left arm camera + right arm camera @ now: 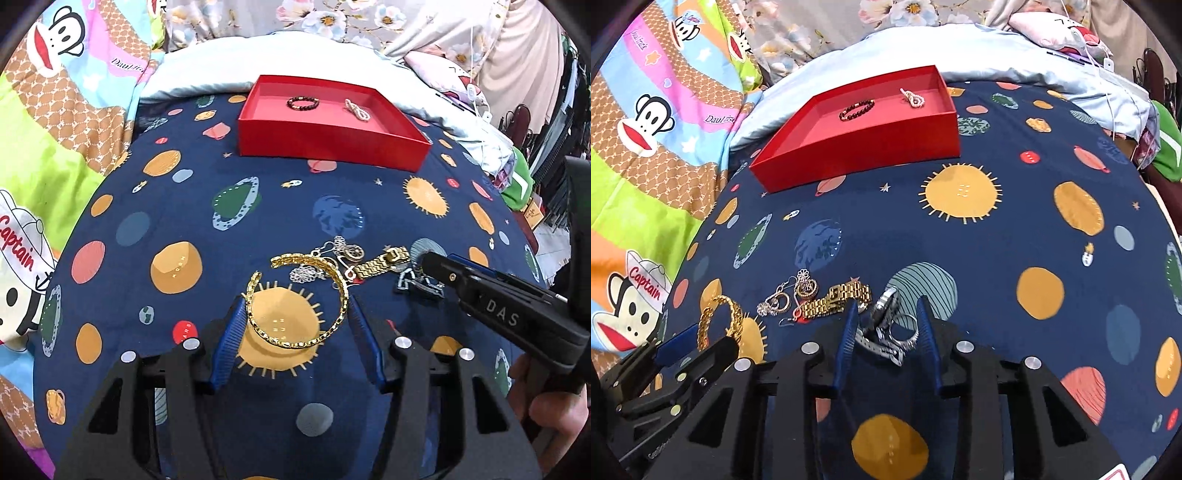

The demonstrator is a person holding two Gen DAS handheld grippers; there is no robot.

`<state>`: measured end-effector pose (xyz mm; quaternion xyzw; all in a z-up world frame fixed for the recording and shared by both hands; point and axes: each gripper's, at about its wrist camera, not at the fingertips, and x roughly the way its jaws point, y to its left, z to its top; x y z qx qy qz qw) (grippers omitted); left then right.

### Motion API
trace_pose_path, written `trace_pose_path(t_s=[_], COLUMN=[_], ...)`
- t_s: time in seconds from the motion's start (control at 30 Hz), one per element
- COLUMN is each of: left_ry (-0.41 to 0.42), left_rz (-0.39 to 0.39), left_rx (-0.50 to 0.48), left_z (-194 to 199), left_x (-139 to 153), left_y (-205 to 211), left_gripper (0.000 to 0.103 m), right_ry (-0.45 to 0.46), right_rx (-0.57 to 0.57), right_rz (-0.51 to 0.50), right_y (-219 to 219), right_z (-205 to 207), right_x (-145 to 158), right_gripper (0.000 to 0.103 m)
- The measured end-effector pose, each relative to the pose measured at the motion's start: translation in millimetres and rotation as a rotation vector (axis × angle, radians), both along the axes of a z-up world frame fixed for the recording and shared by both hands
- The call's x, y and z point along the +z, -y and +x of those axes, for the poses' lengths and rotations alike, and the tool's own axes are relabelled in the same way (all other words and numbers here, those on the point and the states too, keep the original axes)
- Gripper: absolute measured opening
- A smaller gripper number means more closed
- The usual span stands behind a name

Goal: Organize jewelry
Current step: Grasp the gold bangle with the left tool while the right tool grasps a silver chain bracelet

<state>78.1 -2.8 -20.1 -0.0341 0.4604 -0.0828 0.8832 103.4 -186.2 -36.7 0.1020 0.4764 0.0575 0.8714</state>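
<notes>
My left gripper (296, 299) is shut on a gold chain bangle (295, 341), its blue pads pressing the ring's two sides just above the navy planet-print bedspread (184, 206). My right gripper (887, 301) is shut on a silver watch (886, 328) that lies on the cloth, one pad on the strap and the other on the case. Between the two lie a gold watch band (834, 299) and silver earrings (783, 299). At the back stands an open red box (332, 144) with a dark beaded bracelet (303, 102) and a pearl piece (356, 109) in it.
Cartoon-monkey bedding (55, 147) rises on the left and a pale blue quilt (207, 77) lies behind the box. Clothes and clutter (517, 184) crowd the bed's right edge. A person's hand (546, 406) holds the right gripper's handle.
</notes>
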Motion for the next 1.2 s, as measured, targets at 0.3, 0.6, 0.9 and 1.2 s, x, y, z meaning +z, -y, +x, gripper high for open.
trace_pose_path(t_s=[0.3, 0.6, 0.9, 1.2], left_ry=[-0.009, -0.003, 0.032, 0.107], left_rz=[-0.008, -0.012, -0.036, -0.069], left_rx=[0.005, 0.011, -0.008, -0.058], left_z=[4.4, 4.4, 2.2, 38.5], left_x=[-5.2, -3.9, 14.5, 51.3], left_y=[-5.1, -7.5, -4.8, 2.8], left_gripper=[0.054, 0.054, 0.054, 0.054], right_ry=[-0.022, -0.004, 0.085, 0.162], right_rx=[0.010, -0.010, -0.032, 0.027], right_rz=[0.009, 0.057, 0.115, 0.178], right_y=[-6.1, 4.5, 22.7, 33.7], right_z=[4.6, -5.4, -22.9, 8.2], right_x=[-11.0, -3.8, 38.7, 83.2], right_gripper=[0.011, 0.008, 0.008, 0.008])
